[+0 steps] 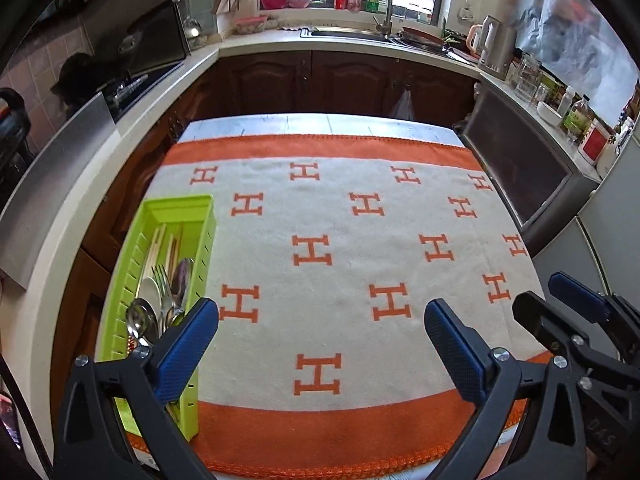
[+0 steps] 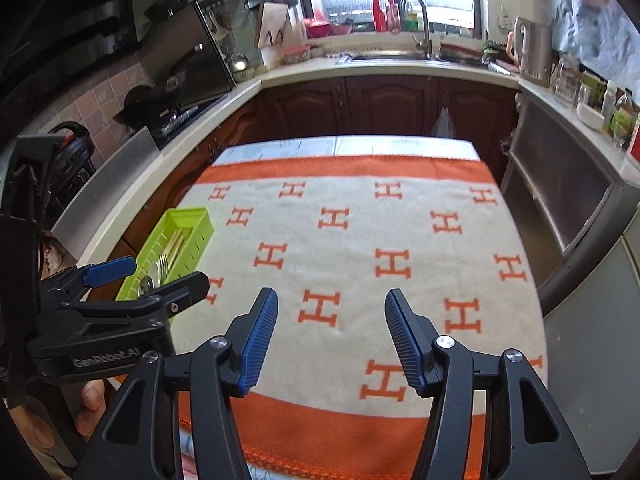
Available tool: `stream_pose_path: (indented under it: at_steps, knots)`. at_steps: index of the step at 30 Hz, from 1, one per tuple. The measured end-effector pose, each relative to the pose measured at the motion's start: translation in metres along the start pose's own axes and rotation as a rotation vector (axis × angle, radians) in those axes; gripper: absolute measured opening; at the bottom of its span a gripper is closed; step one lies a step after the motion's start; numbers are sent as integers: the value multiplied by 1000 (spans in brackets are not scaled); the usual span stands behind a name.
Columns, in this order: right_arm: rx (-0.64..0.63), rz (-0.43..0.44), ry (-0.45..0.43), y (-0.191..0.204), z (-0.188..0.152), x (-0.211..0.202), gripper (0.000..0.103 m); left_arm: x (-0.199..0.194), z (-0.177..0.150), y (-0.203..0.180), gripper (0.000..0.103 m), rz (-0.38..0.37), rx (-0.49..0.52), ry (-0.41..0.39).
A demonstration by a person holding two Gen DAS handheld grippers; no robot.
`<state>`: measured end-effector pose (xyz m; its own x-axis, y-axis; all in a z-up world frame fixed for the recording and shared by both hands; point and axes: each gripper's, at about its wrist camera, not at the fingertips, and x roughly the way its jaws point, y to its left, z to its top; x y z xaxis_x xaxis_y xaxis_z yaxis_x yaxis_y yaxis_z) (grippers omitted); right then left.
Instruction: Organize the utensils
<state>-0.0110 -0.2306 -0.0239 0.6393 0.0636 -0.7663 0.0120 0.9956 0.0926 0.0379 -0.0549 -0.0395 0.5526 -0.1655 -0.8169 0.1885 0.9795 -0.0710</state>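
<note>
A lime-green utensil tray lies at the left edge of the table. It holds spoons, a fork and light chopsticks. It also shows in the right wrist view. My left gripper is open and empty, just right of the tray's near end, above the blanket. My right gripper is open and empty over the blanket's near middle. The right gripper shows at the right edge of the left wrist view, and the left gripper shows at the left of the right wrist view.
A white and orange blanket with H marks covers the table. Counters surround it: a stove to the left, a sink with tap at the back, a kettle and jars to the right. A grey cabinet stands close on the right.
</note>
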Motion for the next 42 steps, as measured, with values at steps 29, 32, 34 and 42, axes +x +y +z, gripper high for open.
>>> stream_pose_path:
  at_steps: [29, 32, 34, 42]
  knots:
    - [61, 43, -38, 1, -2, -41, 60, -32, -3, -13, 102, 56, 11, -78]
    - [61, 43, -38, 1, -2, -41, 60, -31, -3, -13, 102, 54, 9, -74]
    - [62, 44, -37, 1, -2, -41, 60, -31, -3, -13, 102, 55, 9, -72]
    - [64, 44, -23, 1, -3, -32, 60, -27, -6, -12, 102, 54, 4, -54]
